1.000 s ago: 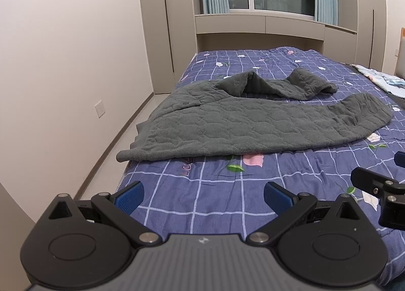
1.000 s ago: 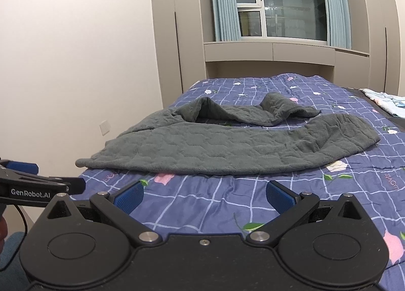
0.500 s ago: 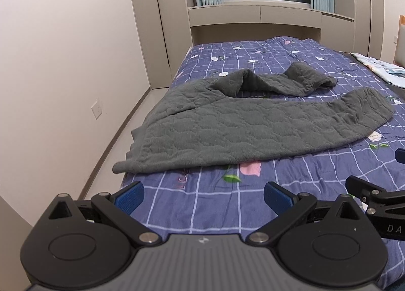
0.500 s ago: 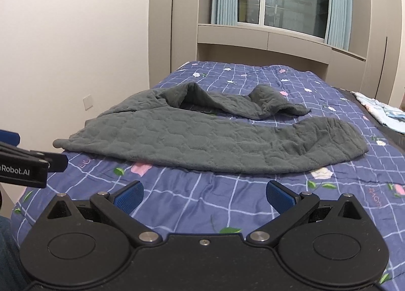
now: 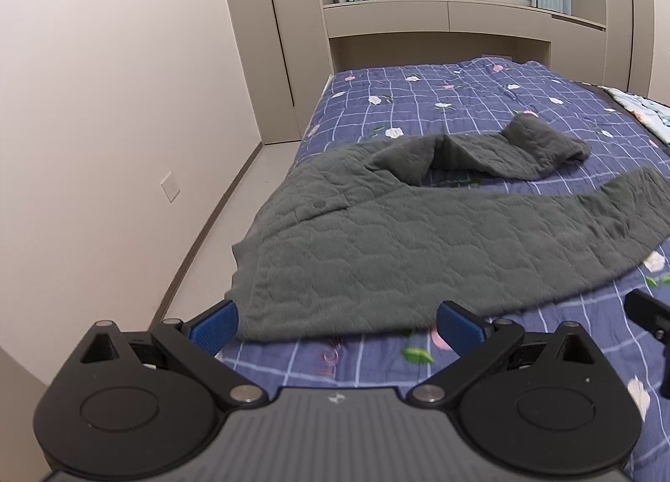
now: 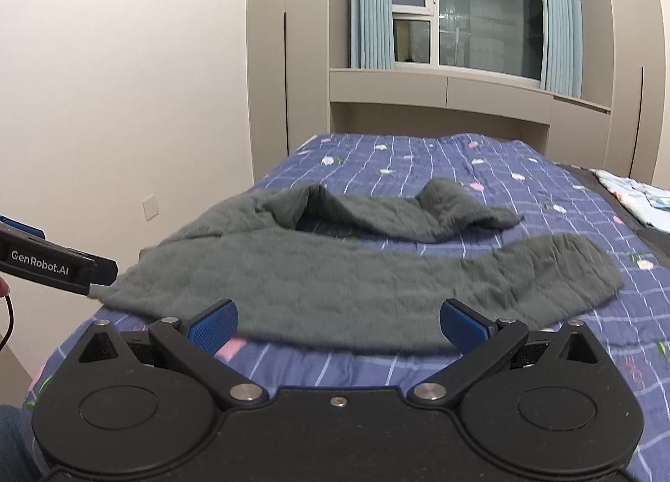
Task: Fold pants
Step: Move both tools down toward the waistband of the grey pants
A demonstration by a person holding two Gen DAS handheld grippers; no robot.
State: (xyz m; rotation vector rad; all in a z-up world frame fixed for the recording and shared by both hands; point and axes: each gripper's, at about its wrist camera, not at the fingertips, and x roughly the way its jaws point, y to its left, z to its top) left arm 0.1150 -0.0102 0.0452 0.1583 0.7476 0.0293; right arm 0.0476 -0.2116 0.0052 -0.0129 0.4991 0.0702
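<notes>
Pants [image 5: 418, 239], one grey quilted pair, lie spread across the near part of the bed [image 5: 439, 84], waist end at the left edge nearest the wall [image 5: 104, 105] and two legs running off to the right, the far leg bunched and humped up, the near one lying flat. Nothing is folded yet, by the look of it. The left gripper [image 5: 337, 325] hangs low over the waist corner, jaws spread wide and holding nothing, its blue pads [image 5: 213, 325] straddling the near hem; I take it that it sits there because that corner is the natural first hold. To the right, the right gripper [image 6: 337, 325] faces the middle of the near leg, jaws likewise released and empty, probably lined up to take the hem further along so the cloth can be lifted evenly. Each tool shows at the edge of the other's view. I count two grippers, four blue pads, one pair of pants, and one pale cloth [image 6: 636, 197] at the far right of the bed, well apart from the work. A window [image 6: 465, 9] with curtains sits beyond.
</notes>
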